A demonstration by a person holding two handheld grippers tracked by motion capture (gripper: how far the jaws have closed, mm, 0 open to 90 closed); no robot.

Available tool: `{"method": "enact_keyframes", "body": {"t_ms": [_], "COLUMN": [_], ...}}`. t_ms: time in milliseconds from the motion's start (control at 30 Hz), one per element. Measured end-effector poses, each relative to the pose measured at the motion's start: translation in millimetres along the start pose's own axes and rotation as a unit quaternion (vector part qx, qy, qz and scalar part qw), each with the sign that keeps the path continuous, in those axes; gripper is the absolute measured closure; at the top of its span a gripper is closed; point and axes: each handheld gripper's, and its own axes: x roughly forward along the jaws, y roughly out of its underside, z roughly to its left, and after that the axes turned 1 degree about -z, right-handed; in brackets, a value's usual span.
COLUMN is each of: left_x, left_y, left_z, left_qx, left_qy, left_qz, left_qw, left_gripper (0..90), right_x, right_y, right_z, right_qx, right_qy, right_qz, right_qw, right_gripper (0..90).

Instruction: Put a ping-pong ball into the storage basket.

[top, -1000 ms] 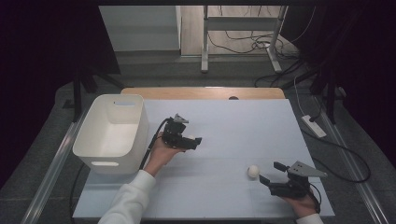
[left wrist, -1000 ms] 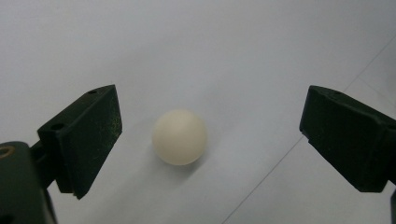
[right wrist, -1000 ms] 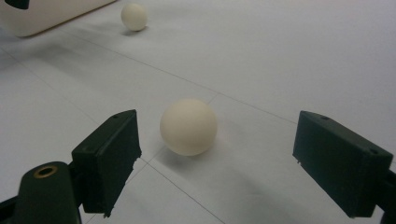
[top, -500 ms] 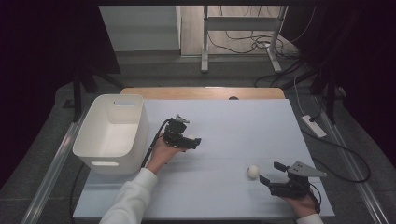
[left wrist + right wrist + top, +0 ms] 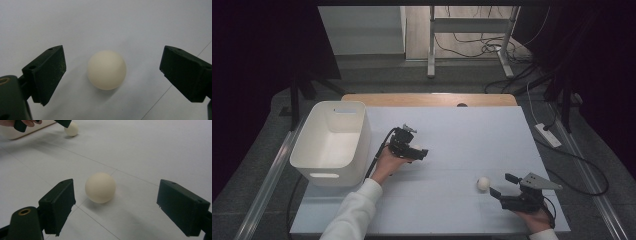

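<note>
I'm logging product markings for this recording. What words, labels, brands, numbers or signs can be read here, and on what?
None: no readable text in any view.
The ball between the left gripper's jaws: plain cream, no print on the side shown.
The ball ahead of the right gripper: likewise blank.
White bin: no label visible.
Black jaw pads: unmarked.
Table: only faint seam lines.

High overview, 2 close tool views
</note>
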Motion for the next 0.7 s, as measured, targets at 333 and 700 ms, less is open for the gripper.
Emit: {"method": "enact_keyframes", "body": {"t_ms": [333, 700], "left_x": [4.6, 7.3], "left_y": [0.1, 0.2], "left_z": [3.6, 5.3], "left_qx": [-0.005, -0.006], "left_qy": [-0.006, -0.009], "left_qz": [0.010, 0.016], "left_qw": [0.9999, 0.9998], "left_gripper": [8.9, 10.7], "right_x": [0.0, 0.0], "right_y": [0.1, 0.0], "right_z": [0.0, 0.1], "right_qx": [0.000, 0.000], "right_qy": [0.000, 0.001], "right_qz": [0.001, 0.001], "right_qw": [1.0000, 1.0000], "right_gripper": [15.2, 15.2]}}
